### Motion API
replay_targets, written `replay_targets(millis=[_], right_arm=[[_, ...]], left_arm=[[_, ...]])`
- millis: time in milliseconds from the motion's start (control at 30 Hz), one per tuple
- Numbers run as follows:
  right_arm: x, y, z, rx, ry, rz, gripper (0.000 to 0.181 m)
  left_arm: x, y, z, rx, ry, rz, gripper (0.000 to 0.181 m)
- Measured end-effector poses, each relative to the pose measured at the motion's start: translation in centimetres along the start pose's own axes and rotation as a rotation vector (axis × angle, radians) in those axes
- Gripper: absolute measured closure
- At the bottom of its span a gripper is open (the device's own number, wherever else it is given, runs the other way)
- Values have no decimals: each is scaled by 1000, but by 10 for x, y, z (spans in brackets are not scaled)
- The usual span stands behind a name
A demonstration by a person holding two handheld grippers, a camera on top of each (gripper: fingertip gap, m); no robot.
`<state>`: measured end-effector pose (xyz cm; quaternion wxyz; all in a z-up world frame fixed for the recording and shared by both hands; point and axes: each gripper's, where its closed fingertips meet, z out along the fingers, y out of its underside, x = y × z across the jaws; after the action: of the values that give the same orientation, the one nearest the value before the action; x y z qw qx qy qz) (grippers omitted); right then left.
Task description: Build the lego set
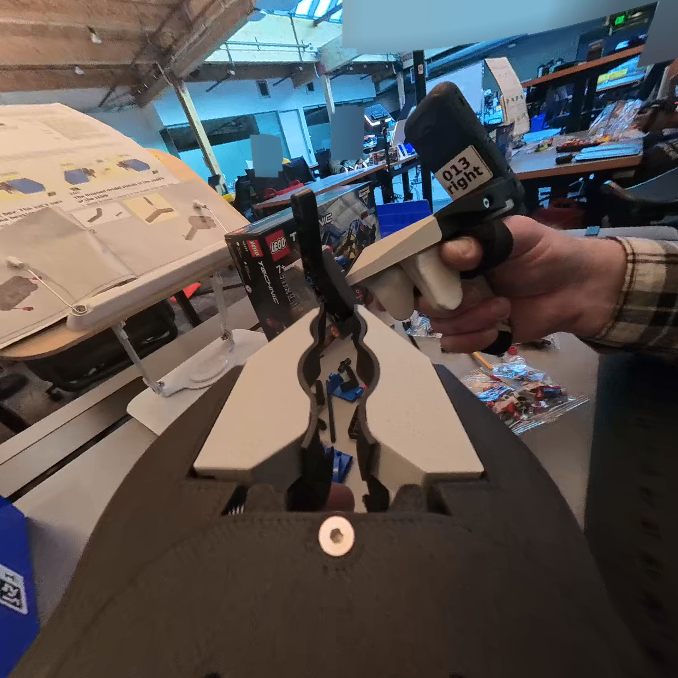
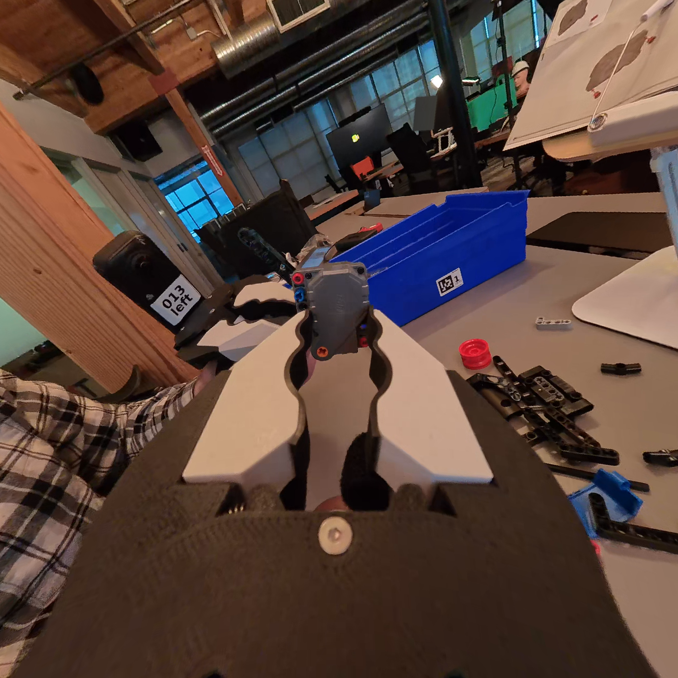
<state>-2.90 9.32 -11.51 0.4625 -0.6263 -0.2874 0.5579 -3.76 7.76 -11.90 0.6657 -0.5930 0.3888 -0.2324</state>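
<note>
- Between the tips of the right gripper (image 2: 339, 332) sits a grey motor-like block (image 2: 336, 312) with red, blue and orange pins, pinched by its lower part and held above the table (image 2: 477, 330).
- Just left of that block, the left gripper (image 1: 339, 317) is pressed onto a black beam assembly (image 1: 319, 264), whose long arm rises past the tips; the two pieces are close together in the air, though I cannot tell whether they touch.
- Judged progress: early. Only small sub-assemblies exist, and joining them seems to be the step in hand.
- Right of the right gripper lie one red wheel hub (image 2: 475, 353), one small grey beam (image 2: 553, 322) and a heap of black beams (image 2: 543, 403).
- Beyond it stands one blue bin (image 2: 477, 257).
- Past the left gripper: one set box (image 1: 271, 271), one open instruction booklet (image 1: 73, 205), and at least one unopened parts bag (image 1: 521, 392).
</note>
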Motion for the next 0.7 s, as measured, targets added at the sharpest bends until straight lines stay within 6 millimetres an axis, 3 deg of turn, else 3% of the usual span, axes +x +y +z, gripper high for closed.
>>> replay_targets(millis=[333, 500, 567, 700], right_arm=[[-3, 4, 1, -24, -21, 50, 155], [2, 4, -1, -9, -29, 83, 155], [2, 2, -1, 8, -44, 90, 155], [-10, 4, -1, 8, -129, 79, 154]], left_arm=[[-2, 1, -5, -33, 56, 158, 172], [-2, 2, 0, -37, 100, 149, 171], [-1, 0, 2, -8, 133, 63, 169], [-9, -11, -6, 82, 234, -185, 140]])
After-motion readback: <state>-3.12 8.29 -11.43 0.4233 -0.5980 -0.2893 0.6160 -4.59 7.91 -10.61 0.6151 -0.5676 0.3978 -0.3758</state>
